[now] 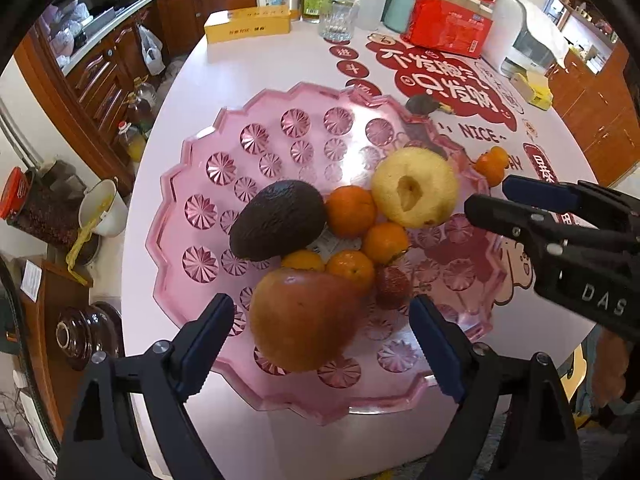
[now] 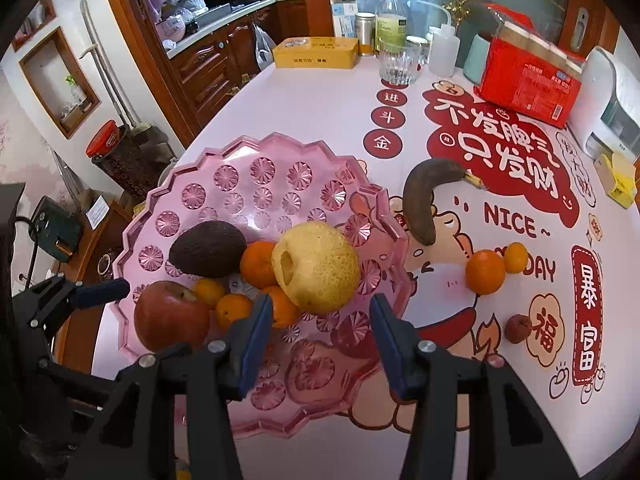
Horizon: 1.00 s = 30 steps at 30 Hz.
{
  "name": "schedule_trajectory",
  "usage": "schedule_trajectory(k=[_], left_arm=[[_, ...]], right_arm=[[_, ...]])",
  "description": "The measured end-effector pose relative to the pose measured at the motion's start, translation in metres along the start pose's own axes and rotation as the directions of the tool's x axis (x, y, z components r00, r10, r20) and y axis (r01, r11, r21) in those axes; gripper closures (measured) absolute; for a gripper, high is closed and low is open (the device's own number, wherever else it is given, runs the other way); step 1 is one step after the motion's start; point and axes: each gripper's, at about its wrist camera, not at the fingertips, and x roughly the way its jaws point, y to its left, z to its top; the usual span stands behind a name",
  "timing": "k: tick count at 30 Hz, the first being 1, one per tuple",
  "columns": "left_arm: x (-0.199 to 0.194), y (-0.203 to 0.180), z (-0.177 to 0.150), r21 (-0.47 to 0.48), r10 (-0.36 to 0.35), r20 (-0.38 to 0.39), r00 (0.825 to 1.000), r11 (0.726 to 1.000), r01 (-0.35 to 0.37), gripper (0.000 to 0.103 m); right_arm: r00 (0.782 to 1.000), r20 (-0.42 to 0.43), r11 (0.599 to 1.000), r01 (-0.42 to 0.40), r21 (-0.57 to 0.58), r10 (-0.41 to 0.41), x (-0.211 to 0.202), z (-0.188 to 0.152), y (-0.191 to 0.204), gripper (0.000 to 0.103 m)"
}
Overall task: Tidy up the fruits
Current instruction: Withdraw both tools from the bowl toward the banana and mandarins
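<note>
My tools, left [image 1: 322,350] and right [image 2: 316,344], gape empty; pink glass tray [image 2: 224,152] half-loaded, blackened banana [image 2: 418,200] and two oranges [image 2: 485,272] wait on the table [image 2: 320,96].

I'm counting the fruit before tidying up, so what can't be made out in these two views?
- Banana: left wrist view, mostly hidden behind the pink tray rim.
- Strawberry: hidden in the right wrist view by that gripper's jaws.
- Small dark red fruit: right wrist view, too small to identify; absent from the left view.
- White label: covered by tangerines, unreadable.
</note>
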Motion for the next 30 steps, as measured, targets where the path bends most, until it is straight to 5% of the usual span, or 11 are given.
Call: schedule_trajectory(k=[20, 30], left_arm=[[-0.040, -0.008, 0.005, 0.021, -0.005, 0.086, 0.996, 1.000, 0.004, 0.014], [-0.072, -0.022, 0.035, 0.038, -0.039, 0.168, 0.985, 0.999, 0.033, 0.012]], right_arm=[[0.999, 0.038, 1.000, -0.003, 0.020, 0.002, -0.027, -0.017, -0.001, 0.052], [0.987, 0.144, 0.997, 0.068, 0.028, -0.072, -0.065, -0.023, -0.019, 0.052]])
